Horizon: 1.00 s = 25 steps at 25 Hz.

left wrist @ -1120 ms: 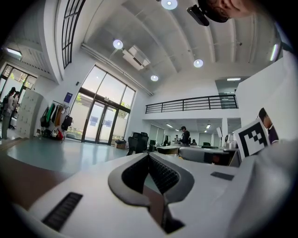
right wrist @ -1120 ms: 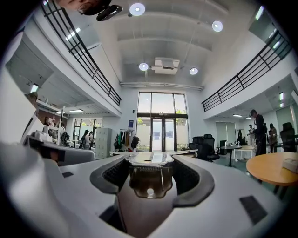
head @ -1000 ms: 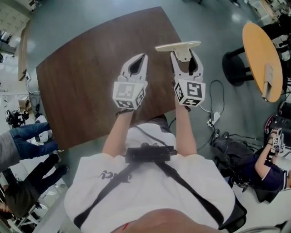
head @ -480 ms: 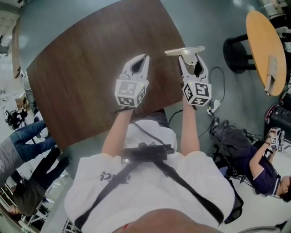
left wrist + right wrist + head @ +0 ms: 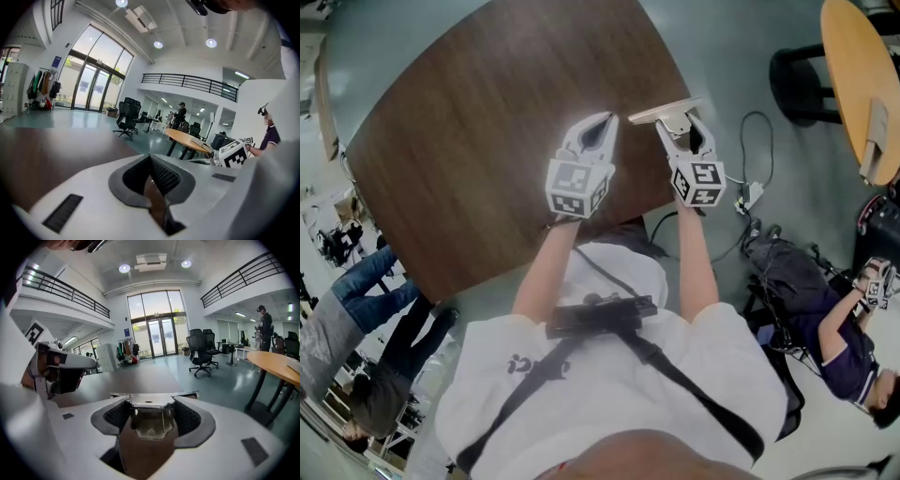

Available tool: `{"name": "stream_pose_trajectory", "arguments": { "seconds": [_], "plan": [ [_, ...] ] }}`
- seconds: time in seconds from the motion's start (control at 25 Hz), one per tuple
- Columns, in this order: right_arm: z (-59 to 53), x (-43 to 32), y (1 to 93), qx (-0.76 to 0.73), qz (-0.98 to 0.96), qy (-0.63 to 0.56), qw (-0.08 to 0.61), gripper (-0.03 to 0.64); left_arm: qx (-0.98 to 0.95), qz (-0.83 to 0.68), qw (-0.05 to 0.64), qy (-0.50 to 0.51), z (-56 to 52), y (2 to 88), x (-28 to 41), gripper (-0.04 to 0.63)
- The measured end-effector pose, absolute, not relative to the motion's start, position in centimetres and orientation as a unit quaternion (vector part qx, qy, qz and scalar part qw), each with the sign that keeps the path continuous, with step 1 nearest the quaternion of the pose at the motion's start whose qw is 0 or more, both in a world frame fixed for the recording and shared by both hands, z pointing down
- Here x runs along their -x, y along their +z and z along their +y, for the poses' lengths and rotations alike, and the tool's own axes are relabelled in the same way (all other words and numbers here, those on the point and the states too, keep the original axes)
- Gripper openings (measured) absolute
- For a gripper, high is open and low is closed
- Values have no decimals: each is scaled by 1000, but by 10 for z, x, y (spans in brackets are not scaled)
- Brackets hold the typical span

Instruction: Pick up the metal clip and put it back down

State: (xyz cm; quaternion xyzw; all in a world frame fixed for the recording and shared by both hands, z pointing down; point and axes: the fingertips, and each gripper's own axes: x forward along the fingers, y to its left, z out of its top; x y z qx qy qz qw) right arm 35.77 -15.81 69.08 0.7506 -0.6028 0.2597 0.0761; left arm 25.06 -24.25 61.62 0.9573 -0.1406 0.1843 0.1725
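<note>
Presently the metal clip is held by the right gripper at centre-right of the head view, approx. over the right-hand edge of the brown table, w/ grey floor directly beyond it. In the right gripper view the jaws are seen closed onto the clip: its body is pinched between the ribbed pads, and its flat top plate lies crosswise past the tips of the gripper. Whether the clip is clear of the tabletop or touching it cannot be told from these views, though it is judged to be carried, so the put-down is prob. the step left. The left gripper is held just left of the right one, over the table; in its own view the jaws are seen brought fully together w/ nothing between them. The main risk is judged to be placement: if the clip is released where it is shown, part of the plate may be left overhanging the edge, and the clip could be tipped off onto the floor. A second risk is slip or twist in the grip, since a wide plate is carried by a narrow pinch and any knock against the table edge would be levered through it. A drop from height could also make the clip bounce or skid, so a lower, more inboard release is called for.
</note>
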Motion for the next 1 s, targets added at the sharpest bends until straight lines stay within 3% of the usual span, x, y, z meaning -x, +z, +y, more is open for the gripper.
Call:
{"name": "stream_pose_trajectory", "arguments": {
  "seconds": [1.0],
  "plan": [
    [-158, -306, 800, -708, -586, 337, 204, 299, -943, -171, 185, 220, -252, 660, -211, 11]
  ]
}}
